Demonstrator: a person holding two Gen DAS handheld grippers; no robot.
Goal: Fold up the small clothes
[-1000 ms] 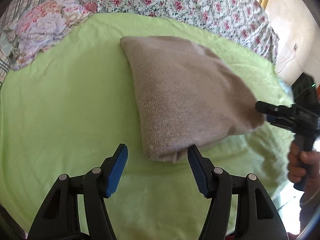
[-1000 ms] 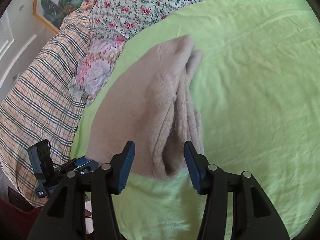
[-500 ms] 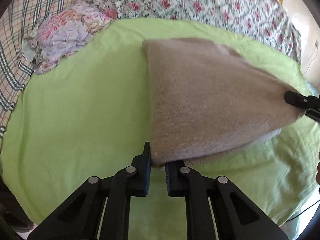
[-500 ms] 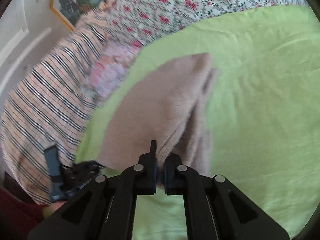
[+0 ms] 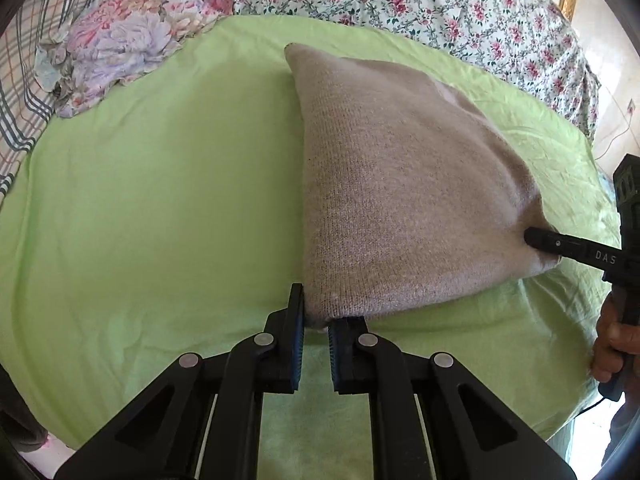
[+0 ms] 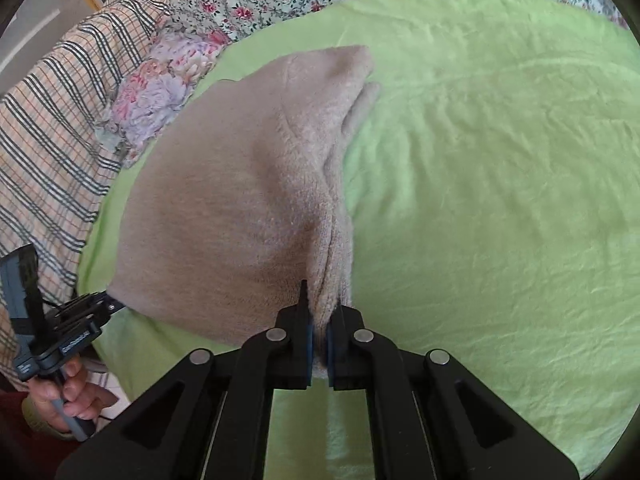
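Observation:
A folded beige knit garment (image 5: 400, 184) lies on the green sheet (image 5: 160, 200), its near edge raised off the bed. My left gripper (image 5: 316, 320) is shut on the garment's near left corner. My right gripper (image 6: 319, 320) is shut on the opposite near corner, where several stacked layers (image 6: 336, 248) bunch between the pads. The right gripper (image 5: 536, 238) also shows at the right of the left wrist view, pinching the cloth. At the lower left of the right wrist view, the left gripper (image 6: 108, 304) holds its corner.
A crumpled floral cloth (image 5: 120, 44) lies at the sheet's far left edge. Behind it are a flowered bedspread (image 5: 400, 0) and a plaid cover (image 6: 48, 128). A hand (image 5: 612, 344) grips the right tool's handle. Bare green sheet stretches right of the garment (image 6: 500, 200).
Both grippers went from open beside the garment's near corners to shut on them. The near edge of the garment is now lifted and stretched between them.

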